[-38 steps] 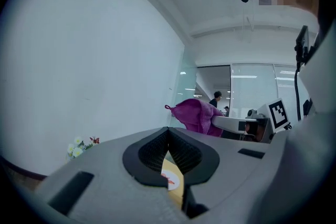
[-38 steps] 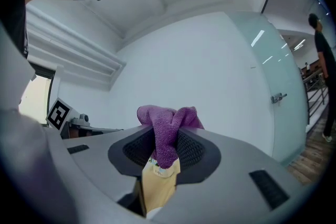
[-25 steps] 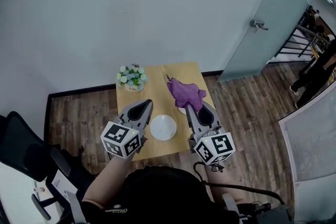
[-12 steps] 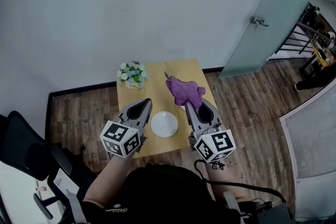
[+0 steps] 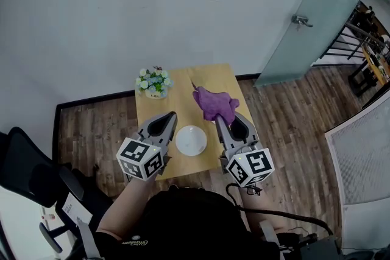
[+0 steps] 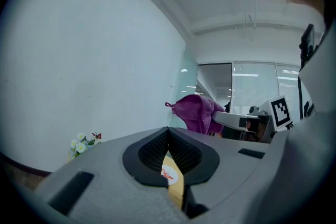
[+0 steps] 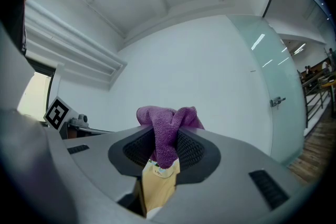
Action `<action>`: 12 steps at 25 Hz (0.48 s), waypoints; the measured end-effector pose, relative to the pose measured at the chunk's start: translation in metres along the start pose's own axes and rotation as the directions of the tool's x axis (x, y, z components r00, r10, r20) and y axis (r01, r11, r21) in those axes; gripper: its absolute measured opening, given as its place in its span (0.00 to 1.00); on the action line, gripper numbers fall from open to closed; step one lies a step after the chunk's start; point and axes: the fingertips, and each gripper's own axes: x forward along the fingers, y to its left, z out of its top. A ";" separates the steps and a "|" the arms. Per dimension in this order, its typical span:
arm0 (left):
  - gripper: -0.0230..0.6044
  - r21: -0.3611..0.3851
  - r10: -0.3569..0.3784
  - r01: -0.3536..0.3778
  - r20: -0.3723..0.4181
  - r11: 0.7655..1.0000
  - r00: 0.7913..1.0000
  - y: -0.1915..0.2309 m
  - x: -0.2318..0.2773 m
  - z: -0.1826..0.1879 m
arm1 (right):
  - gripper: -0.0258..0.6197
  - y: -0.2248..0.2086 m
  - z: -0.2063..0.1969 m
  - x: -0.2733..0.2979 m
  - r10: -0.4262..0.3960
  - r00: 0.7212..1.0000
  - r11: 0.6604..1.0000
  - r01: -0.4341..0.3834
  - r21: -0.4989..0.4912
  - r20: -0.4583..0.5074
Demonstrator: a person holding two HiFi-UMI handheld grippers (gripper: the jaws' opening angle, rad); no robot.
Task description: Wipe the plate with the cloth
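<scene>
My R hand-held gripper clamps the purple cloth, soft & floppy, above the worktop. The plate lies there. My L hand-held gripper is closed, empty. Plate prob. slippery, brittle: steady at rim.

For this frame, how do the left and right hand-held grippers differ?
The left hand-held gripper is shut with nothing between its jaws, while the right hand-held gripper is shut on the purple cloth. In the head view the left one shows at the left of the white plate and the right one at its right. Both point forward, away from the person.
</scene>
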 end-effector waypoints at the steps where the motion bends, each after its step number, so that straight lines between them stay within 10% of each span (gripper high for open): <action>1: 0.04 0.000 0.000 0.000 -0.002 1.000 1.000 0.000 0.000 0.000 | 0.20 0.000 -0.001 0.000 0.000 1.000 1.000 0.000 0.001 -0.002; 12: 0.04 0.004 -0.009 0.009 -0.019 1.000 1.000 0.001 0.006 -0.009 | 0.20 -0.005 -0.010 0.003 -0.002 1.000 1.000 0.002 0.006 -0.018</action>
